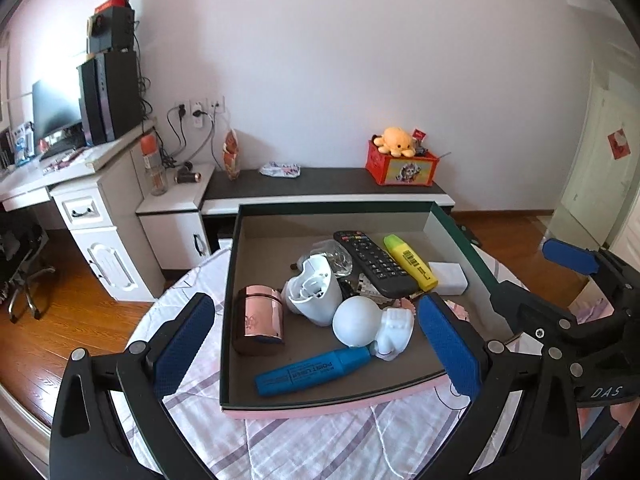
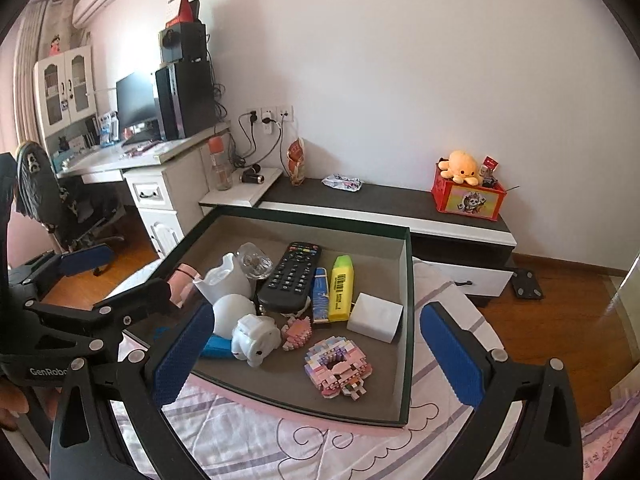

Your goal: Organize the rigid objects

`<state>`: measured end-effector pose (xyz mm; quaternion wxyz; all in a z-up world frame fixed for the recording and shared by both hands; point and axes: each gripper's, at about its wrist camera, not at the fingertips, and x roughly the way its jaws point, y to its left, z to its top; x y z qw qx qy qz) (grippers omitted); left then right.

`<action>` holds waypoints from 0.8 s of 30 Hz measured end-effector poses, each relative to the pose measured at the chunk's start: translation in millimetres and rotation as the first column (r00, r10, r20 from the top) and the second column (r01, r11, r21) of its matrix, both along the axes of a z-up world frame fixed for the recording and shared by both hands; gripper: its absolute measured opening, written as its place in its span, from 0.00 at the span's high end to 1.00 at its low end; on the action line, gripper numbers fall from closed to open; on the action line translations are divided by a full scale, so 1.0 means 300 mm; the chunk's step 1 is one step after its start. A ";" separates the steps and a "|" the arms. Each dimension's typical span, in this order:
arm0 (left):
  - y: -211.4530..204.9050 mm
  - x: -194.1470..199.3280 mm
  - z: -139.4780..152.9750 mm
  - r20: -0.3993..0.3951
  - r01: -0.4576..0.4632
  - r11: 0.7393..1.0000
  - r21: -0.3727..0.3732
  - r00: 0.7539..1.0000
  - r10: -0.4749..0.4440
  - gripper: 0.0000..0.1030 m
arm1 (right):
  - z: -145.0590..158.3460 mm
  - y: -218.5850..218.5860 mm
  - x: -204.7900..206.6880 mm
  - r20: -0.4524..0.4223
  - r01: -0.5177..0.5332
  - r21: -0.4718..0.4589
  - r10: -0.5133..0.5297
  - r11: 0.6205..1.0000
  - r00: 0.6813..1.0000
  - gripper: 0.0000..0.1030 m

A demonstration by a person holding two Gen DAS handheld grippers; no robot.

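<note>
Both pairs of jaws were spread wide and nothing was held in them. The left gripper (image 1: 320,346) was held over the near part of the box (image 1: 460,227), and the right gripper (image 2: 316,354) was held over it from the other side. On the right gripper the letters "DAS" could be read in the left view; on the left gripper "GenRobo" could be read in the right view.

The box was set on a cloth (image 2: 320,448) with purple stripes. All the task's things were lying inside it. "POINT LINER" was printed on the blue marker (image 1: 312,372) at the near edge. A bar code was seen on the yellow marker (image 2: 341,288). Beside that, the remote (image 2: 290,278) was laid, and a white block (image 2: 376,322) was put on the other side. A white toy (image 1: 372,328), a white cup (image 1: 316,294) and a pink jar (image 1: 260,320) were crowded close together. A pink brick ring (image 2: 336,366) was placed by itself near the front.

Behind the box a dark shelf (image 1: 328,184) was seen, with a red bin (image 1: 402,166) and an orange plush (image 1: 396,141) on top.
</note>
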<state>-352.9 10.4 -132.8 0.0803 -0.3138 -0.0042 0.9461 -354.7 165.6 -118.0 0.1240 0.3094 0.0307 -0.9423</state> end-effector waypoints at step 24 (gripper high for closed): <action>0.070 0.299 0.155 -0.162 -0.044 0.995 -0.085 0.986 0.029 0.00 | 0.120 0.051 0.268 -0.108 -0.015 -0.071 0.008 0.997 0.994 0.00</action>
